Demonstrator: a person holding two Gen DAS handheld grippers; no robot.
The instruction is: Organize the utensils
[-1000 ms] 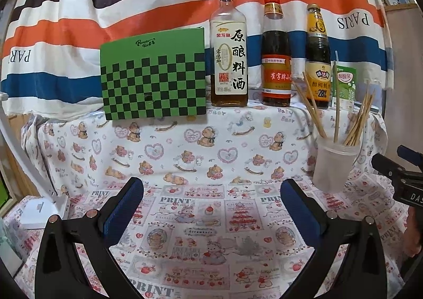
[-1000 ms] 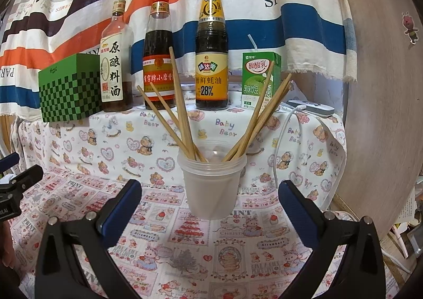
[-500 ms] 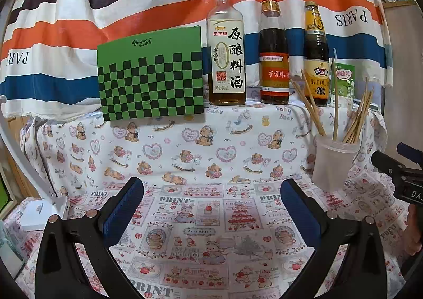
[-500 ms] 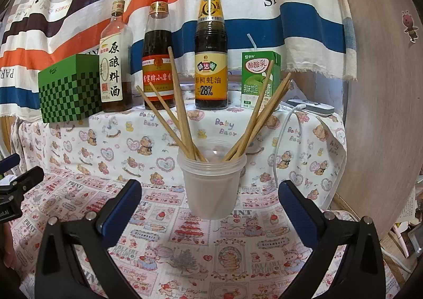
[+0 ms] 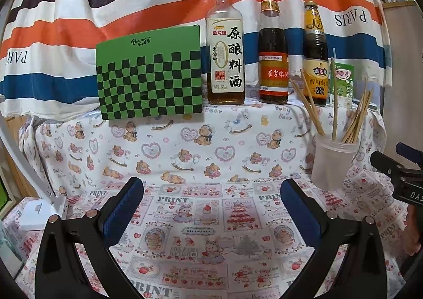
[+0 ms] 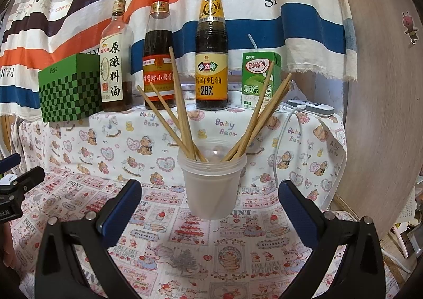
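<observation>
Right tongs [image 6: 210, 201]: spread wide, blue pads well apart, nothing between them. A translucent plastic cup [image 6: 212, 185] stands upright on the desk [image 6: 169, 246] straight ahead, centred in the gap between the two pads but beyond the tips, not touching either.

Wooden chopsticks [image 6: 182, 119] stand in the cup in two fans: one bunch leans left, the other [image 6: 260, 119] leans right. Exact count is hard to read where the sticks overlap, roughly eight.

Left tongs [image 5: 211, 206]: also spread wide and holding nothing. Only bare printed tablecloth [image 5: 208, 222] lies between the pads. From this view the cup [image 5: 331, 164] sits off to the right, beyond the right-hand pad and apart from it, chopsticks [image 5: 355, 116] sticking up. The other gripper's black body [image 5: 399, 174] shows at the right edge, just beside the cup.

Raised ledge at the back, draped in a bear-print cloth [image 6: 148, 140], left to right: green checkered box [image 5: 149, 74], cooking wine bottle [image 5: 226, 53], red-capped dark sauce bottle [image 5: 272, 58], oyster sauce bottle [image 6: 211, 58], green milk drink carton [image 6: 260, 79] with a straw. Striped fabric [image 5: 132, 8] hangs behind. A white cable [image 6: 280, 135] runs down off the ledge right of the cup.
</observation>
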